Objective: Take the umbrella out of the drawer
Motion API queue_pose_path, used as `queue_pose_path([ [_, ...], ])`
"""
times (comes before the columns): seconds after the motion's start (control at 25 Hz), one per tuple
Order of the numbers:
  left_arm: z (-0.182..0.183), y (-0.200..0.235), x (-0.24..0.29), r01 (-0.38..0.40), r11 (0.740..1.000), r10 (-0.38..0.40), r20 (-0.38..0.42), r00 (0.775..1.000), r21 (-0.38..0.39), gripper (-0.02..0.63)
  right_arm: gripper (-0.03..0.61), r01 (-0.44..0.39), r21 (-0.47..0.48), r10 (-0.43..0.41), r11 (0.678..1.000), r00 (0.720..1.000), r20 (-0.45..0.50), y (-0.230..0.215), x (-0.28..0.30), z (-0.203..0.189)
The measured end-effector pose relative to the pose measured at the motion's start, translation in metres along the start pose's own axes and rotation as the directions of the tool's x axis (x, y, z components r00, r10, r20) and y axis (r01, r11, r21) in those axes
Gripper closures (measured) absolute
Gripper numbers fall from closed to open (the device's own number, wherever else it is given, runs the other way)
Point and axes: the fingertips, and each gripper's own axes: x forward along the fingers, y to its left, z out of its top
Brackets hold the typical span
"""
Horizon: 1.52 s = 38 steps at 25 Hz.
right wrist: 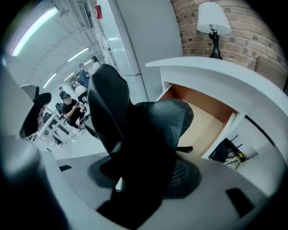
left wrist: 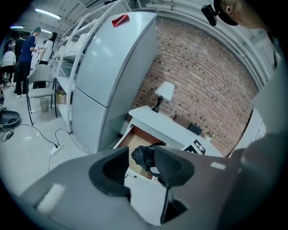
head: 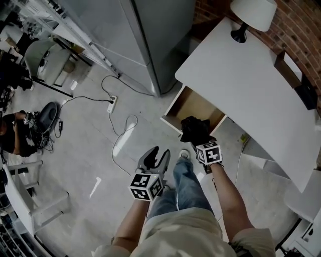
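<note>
Nearest to me, my left gripper [head: 156,154] hangs over the floor in front of my legs, its jaws apart with nothing between them; through that gap in the left gripper view I look past to the dark bundle further on. Just beyond and to the right, my right gripper [head: 198,139] is clamped on the umbrella [head: 194,128], a folded black one with loose, crumpled fabric that fills most of the right gripper view [right wrist: 135,143] and bulges out on both sides of the pads. I hold it in the air over the front edge of the drawer [head: 193,104], which stands pulled out from under the near edge of the white desk [head: 251,85]. What I can see of the drawer's pale wooden floor [right wrist: 202,121] is bare, so I judge the umbrella lifted out and the task in its last step: bringing it clear. The next move calls for drawing it back towards me, away from the drawer front, with the grip kept firm, since I seem to hold soft cloth as much as the shaft and a fold could slide or catch on the drawer's edge. Further off a lamp [head: 253,15] stands at the desk's far corner, against a brick wall [left wrist: 202,76].
</note>
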Motion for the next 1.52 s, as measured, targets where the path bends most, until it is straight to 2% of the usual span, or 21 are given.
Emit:
queue_pose_path([
  [0.2,-0.008,-0.004,-0.036,0.003,1.000,-0.003,0.016,1.000,0.031,0.449,0.336,0.005,0.025,-0.007,1.000,0.996,0.085,0.037,-0.041,-0.001],
  [0.4,-0.016,-0.009,-0.073,0.004,0.999,-0.006,0.043,0.999,0.045,0.474,0.336,0.024,-0.006,-0.023,1.000,0.985,0.174,0.077,-0.084,-0.001],
  [0.64,-0.034,-0.017,-0.118,0.013,0.998,-0.017,0.056,0.998,0.068,0.505,0.336,0.040,-0.025,-0.032,0.999,0.958,0.284,0.127,-0.137,-0.006],
  [0.96,-0.051,-0.032,-0.182,0.022,0.995,-0.031,0.090,0.995,0.101,0.559,0.336,0.022,0.006,-0.023,1.000,0.926,0.378,0.188,-0.204,-0.033],
  [1.12,-0.058,-0.041,-0.211,0.025,0.992,-0.039,0.112,0.993,0.123,0.575,0.336,0.022,-0.011,-0.015,1.000,0.909,0.417,0.215,-0.234,-0.044],
  [1.52,-0.072,-0.065,-0.266,0.023,0.984,-0.049,0.146,0.988,0.174,0.601,0.336,0.018,-0.040,0.005,0.999,0.862,0.507,0.261,-0.301,-0.060],
])
